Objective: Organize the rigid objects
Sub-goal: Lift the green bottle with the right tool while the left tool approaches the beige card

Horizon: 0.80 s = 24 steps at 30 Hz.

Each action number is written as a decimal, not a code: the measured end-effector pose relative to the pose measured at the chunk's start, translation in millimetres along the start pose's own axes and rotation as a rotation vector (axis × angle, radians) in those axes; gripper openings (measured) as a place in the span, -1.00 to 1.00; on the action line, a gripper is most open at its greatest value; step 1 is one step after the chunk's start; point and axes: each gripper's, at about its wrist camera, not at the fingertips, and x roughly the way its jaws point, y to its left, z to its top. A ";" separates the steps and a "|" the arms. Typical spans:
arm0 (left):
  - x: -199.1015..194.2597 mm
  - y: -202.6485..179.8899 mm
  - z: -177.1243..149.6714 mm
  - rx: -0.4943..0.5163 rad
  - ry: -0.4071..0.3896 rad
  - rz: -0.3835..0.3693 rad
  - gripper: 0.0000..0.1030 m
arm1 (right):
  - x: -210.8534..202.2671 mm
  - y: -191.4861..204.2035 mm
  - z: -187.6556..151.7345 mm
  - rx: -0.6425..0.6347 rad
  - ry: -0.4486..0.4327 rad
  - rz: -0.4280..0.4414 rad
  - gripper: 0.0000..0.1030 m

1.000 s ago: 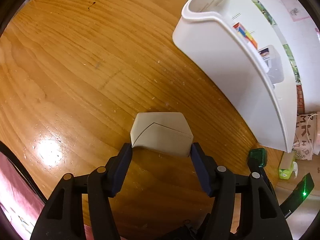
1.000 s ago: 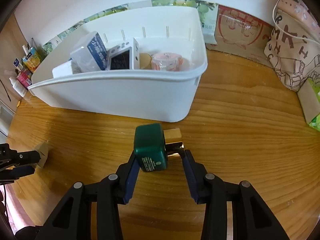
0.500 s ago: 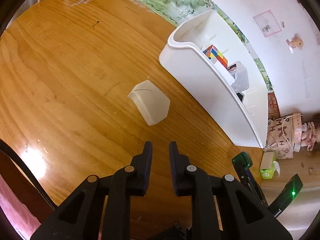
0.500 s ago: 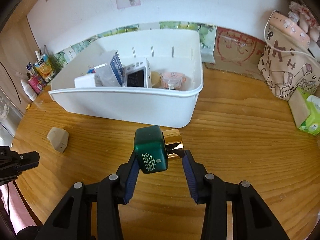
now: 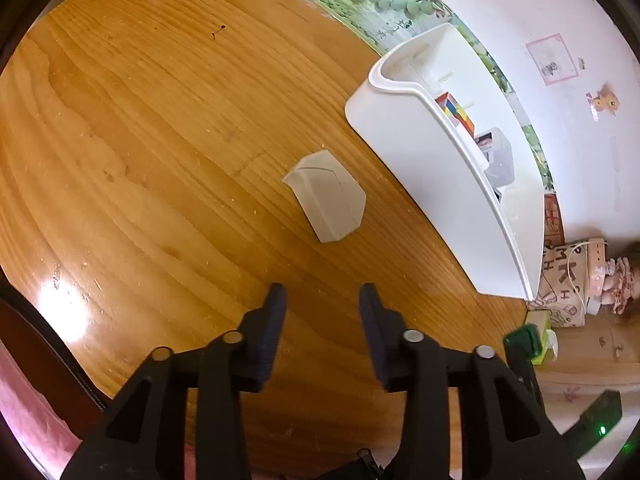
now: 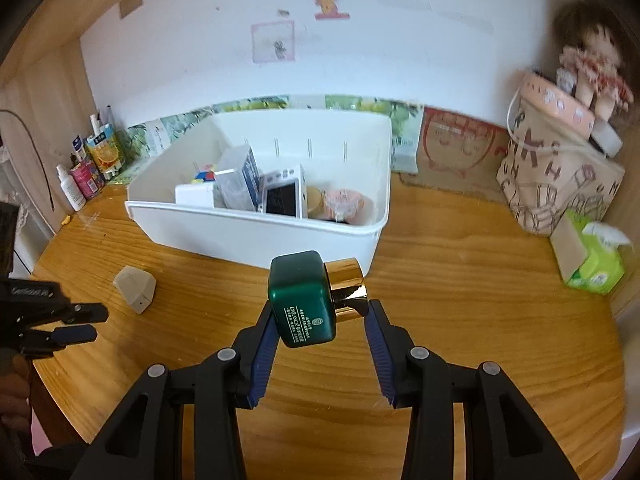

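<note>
Between the fingers of the right tool [image 6: 320,320] a green bottle [image 6: 303,300] with a gold cap [image 6: 346,286] is held sideways, pinched at its base and at the cap, clear of the tabletop [image 6: 480,280]. Ahead of this tool, past the bottle, the white bin [image 6: 256,232] is seen standing on the tabletop, its near wall just beyond the cap. The left tool [image 5: 322,306] is parted wide and empty; ahead of it, well apart from its fingertips, a pale faceted block [image 5: 326,196] lies on the wood, near the bin's end wall [image 5: 420,168] but not touching it.

The step in hand is judged to be the carrying of the bottle into the bin. It would be done well if the bottle were raised above the near rim before being moved forward, kept level so that the smooth cap is not let slip, and lowered into the free space at the tool's right-hand end of the bin, beside the pink-lidded jar [image 6: 344,205], before the grip is eased. Contact with the upright boxes [image 6: 240,180] should be avoided, since they lean and might be toppled.

Counted: two tools, one bottle, one block left loose, one bin. Inside the bin roughly six things can be made out, though some are partly hidden.
</note>
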 end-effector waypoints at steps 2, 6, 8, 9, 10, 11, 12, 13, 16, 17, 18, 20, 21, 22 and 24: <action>2.8 0.0 2.3 -0.001 0.001 0.004 0.03 | -5.1 1.9 1.6 -0.021 -0.019 0.003 -0.16; 11.5 1.4 10.0 -0.025 0.005 0.011 0.41 | -10.9 6.7 4.6 -0.054 -0.038 0.043 -0.16; 15.7 2.0 16.1 -0.041 0.001 0.016 0.44 | -13.5 9.2 5.7 -0.071 -0.046 0.076 -0.16; 17.7 1.8 19.3 -0.047 0.000 0.021 0.49 | -14.9 10.7 6.1 -0.079 -0.052 0.091 -0.16; 20.6 1.4 23.9 -0.053 -0.002 0.029 0.52 | -15.4 12.4 6.9 -0.088 -0.055 0.102 -0.16; 22.3 1.2 26.5 -0.056 -0.005 0.033 0.54 | -16.3 13.6 7.6 -0.097 -0.059 0.111 -0.16; 24.3 1.0 29.8 -0.059 -0.009 0.039 0.54 | -17.1 15.7 8.7 -0.106 -0.064 0.119 -0.16; 26.6 0.4 33.7 -0.060 -0.012 0.045 0.54 | -17.5 17.6 10.3 -0.117 -0.068 0.128 -0.16; 33.1 -2.9 44.7 -0.045 -0.026 0.064 0.55 | -15.3 22.1 16.0 -0.138 -0.070 0.156 -0.16; 35.5 -3.7 48.3 -0.041 -0.029 0.073 0.55 | -14.0 23.5 17.3 -0.145 -0.068 0.162 -0.16; 37.4 -4.0 50.9 -0.039 -0.030 0.083 0.55 | -11.6 25.9 19.5 -0.153 -0.064 0.170 -0.16; 41.7 -4.0 56.1 -0.039 -0.033 0.105 0.55 | -8.4 29.2 21.3 -0.165 -0.057 0.182 -0.16; 43.6 -4.0 58.3 -0.039 -0.032 0.113 0.55 | -5.3 31.9 22.5 -0.175 -0.049 0.188 -0.16; 45.8 -4.0 60.7 -0.038 -0.030 0.123 0.54 | -3.7 33.4 22.9 -0.180 -0.045 0.194 -0.16; 46.8 -6.2 64.7 -0.020 -0.039 0.133 0.55 | 0.8 37.6 23.7 -0.194 -0.034 0.207 -0.16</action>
